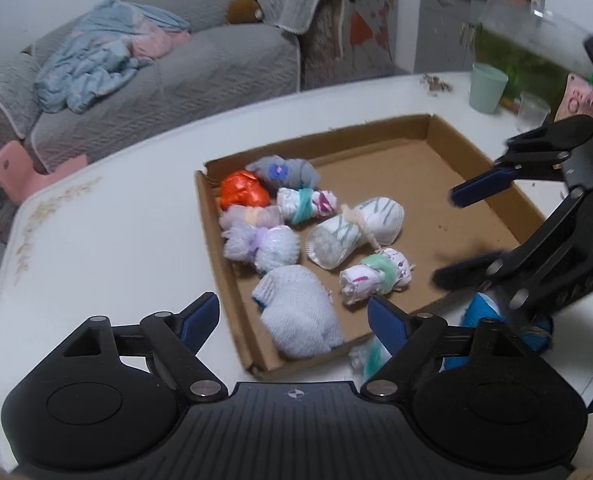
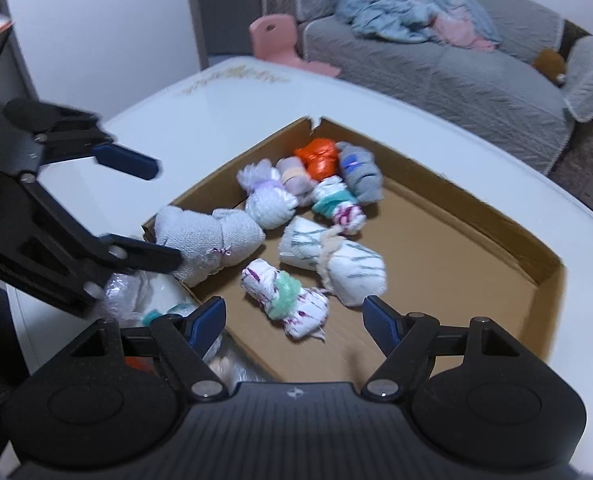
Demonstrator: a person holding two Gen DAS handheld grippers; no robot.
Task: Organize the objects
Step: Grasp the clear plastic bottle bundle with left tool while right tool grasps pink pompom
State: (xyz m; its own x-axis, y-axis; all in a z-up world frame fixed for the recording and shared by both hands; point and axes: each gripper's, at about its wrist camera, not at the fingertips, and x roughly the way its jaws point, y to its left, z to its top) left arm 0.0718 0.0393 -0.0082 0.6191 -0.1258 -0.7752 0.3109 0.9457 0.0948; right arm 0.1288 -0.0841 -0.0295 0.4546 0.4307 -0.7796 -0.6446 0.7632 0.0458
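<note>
A grey sofa [image 1: 168, 68] holds a blue blanket [image 1: 96, 56]; a green cup [image 1: 487, 87] stands on the white table [image 1: 96, 240].

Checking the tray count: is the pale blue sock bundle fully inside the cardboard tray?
Not fully. The pale blue sock bundle lies across the cardboard tray wall, one end overhanging outside.

A shallow cardboard tray [image 1: 376, 148] lies on the table, holding rolled sock bundles clustered toward one corner: an orange one [image 1: 242, 194], a grey one with a blue flower [image 1: 284, 172], a white-and-grey striped roll [image 1: 354, 236], and a pale blue-grey bundle [image 1: 300, 312] at the tray's edge.
</note>
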